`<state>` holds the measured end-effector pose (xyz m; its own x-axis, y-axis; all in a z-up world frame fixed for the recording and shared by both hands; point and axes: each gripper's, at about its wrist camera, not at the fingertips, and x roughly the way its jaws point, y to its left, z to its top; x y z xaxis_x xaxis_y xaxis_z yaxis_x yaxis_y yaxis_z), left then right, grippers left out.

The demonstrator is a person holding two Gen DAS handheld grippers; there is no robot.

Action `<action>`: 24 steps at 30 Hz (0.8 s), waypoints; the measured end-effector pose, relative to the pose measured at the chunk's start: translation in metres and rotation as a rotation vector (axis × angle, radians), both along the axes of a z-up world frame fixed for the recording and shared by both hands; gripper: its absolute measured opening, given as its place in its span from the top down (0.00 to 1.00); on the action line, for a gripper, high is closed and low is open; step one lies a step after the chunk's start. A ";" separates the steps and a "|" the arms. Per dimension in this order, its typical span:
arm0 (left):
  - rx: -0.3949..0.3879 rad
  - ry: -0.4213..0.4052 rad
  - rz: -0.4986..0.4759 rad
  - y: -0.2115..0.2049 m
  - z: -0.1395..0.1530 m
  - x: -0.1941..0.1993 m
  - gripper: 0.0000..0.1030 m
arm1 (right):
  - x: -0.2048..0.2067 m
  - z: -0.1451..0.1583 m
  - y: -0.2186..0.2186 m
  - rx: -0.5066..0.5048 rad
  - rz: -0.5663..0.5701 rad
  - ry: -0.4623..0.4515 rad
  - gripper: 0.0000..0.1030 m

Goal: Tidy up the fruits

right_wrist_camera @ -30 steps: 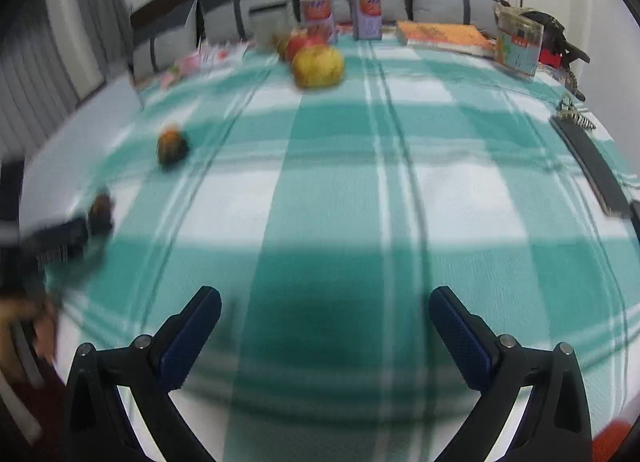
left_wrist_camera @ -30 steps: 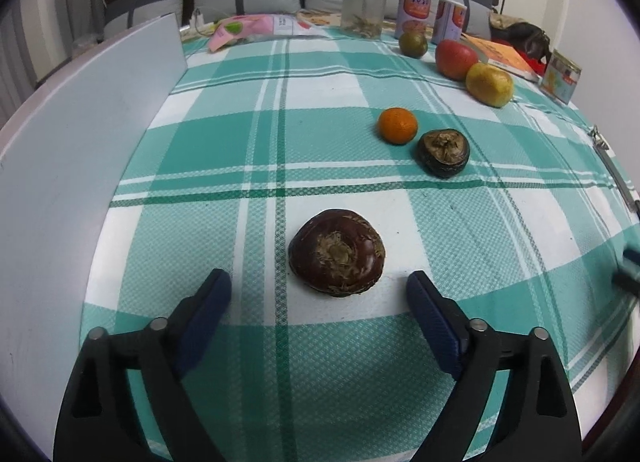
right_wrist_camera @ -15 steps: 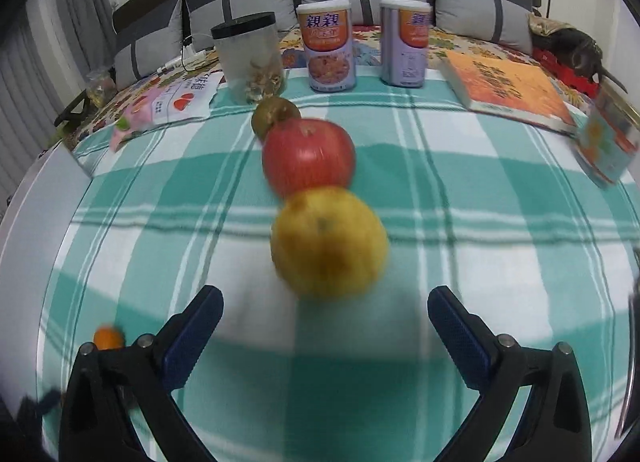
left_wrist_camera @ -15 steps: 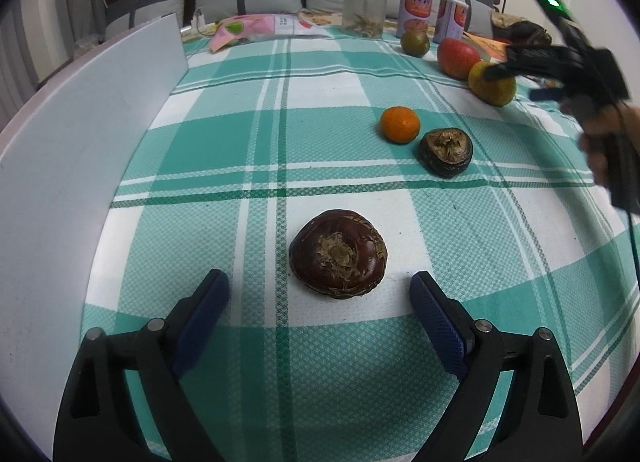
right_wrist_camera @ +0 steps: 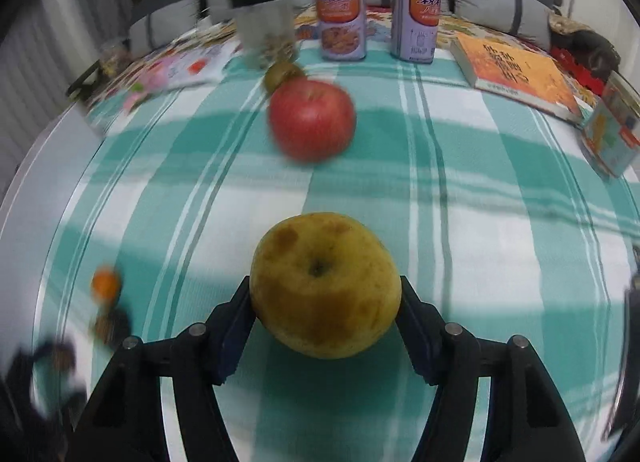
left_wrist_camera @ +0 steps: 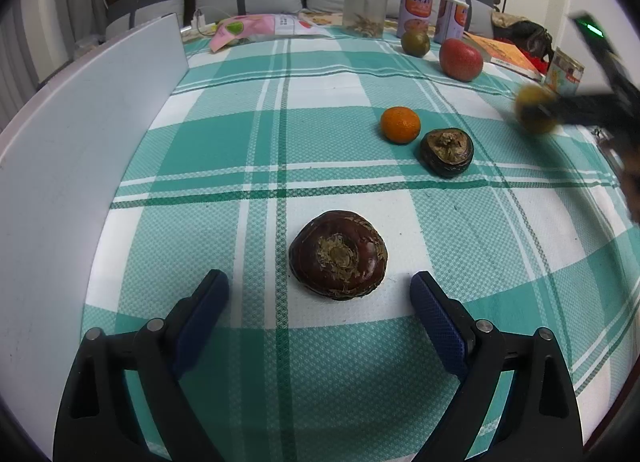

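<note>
My right gripper [right_wrist_camera: 324,294] is shut on a yellow apple with brown spots [right_wrist_camera: 325,284] and holds it above the checked cloth; the apple also shows blurred in the left wrist view [left_wrist_camera: 534,115]. A red apple [right_wrist_camera: 312,124] lies beyond it, with a small greenish fruit [right_wrist_camera: 282,76] behind. My left gripper [left_wrist_camera: 320,294] is open, with a dark brown round fruit [left_wrist_camera: 338,255] on the cloth between its fingers. An orange mandarin [left_wrist_camera: 400,125] and a second dark fruit [left_wrist_camera: 447,152] lie further right. The red apple [left_wrist_camera: 460,59] and the green fruit [left_wrist_camera: 415,43] are at the back.
A white board [left_wrist_camera: 80,150] stands along the left edge. At the back stand a clear jar [left_wrist_camera: 366,8], two cans [left_wrist_camera: 416,11], a pink packet [left_wrist_camera: 240,28], an orange book [right_wrist_camera: 516,74] and a small box [right_wrist_camera: 614,134]. Grey cushions line the far side.
My right gripper moved onto the yellow apple, closed on it and lifted it away from the red apple. The left gripper has stayed still and open.
</note>
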<state>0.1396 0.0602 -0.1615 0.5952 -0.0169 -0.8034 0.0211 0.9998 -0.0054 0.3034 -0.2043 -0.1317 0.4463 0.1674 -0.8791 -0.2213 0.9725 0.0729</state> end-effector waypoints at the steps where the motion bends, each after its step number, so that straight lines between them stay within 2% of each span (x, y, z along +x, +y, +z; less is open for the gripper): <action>1: 0.000 0.000 0.000 0.000 0.000 0.000 0.09 | -0.022 0.002 -0.002 -0.016 0.025 0.005 0.36; 5: 0.001 0.000 0.001 0.000 0.000 0.000 0.09 | -0.092 -0.002 -0.007 -0.040 0.062 0.016 0.36; 9: 0.000 0.001 -0.001 0.000 0.000 0.000 0.09 | -0.149 -0.008 -0.009 -0.050 0.047 -0.044 0.35; 11: -0.010 0.005 -0.006 0.001 0.001 0.000 0.09 | -0.164 -0.009 -0.010 -0.030 0.006 -0.073 0.34; 12: -0.015 0.008 -0.007 0.002 0.002 -0.001 0.09 | -0.166 -0.010 -0.010 -0.026 -0.010 -0.083 0.26; 13: -0.016 0.013 -0.003 0.003 0.003 -0.005 0.09 | -0.170 -0.011 -0.010 -0.024 -0.024 -0.084 0.11; 15: -0.041 0.016 0.018 0.004 0.005 -0.019 0.09 | -0.177 -0.010 -0.009 -0.022 -0.049 -0.093 0.04; 18: -0.079 0.012 0.024 0.002 0.006 -0.046 0.09 | -0.195 -0.004 -0.007 -0.005 -0.071 -0.120 0.03; 24: -0.017 -0.009 0.017 -0.018 0.003 -0.072 0.08 | -0.222 -0.011 0.000 -0.048 -0.105 -0.140 0.03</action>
<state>0.0679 0.0426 -0.1585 0.6024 -0.0200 -0.7979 0.0038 0.9997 -0.0221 0.0817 -0.2046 -0.1429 0.5773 0.0729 -0.8133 -0.1232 0.9924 0.0015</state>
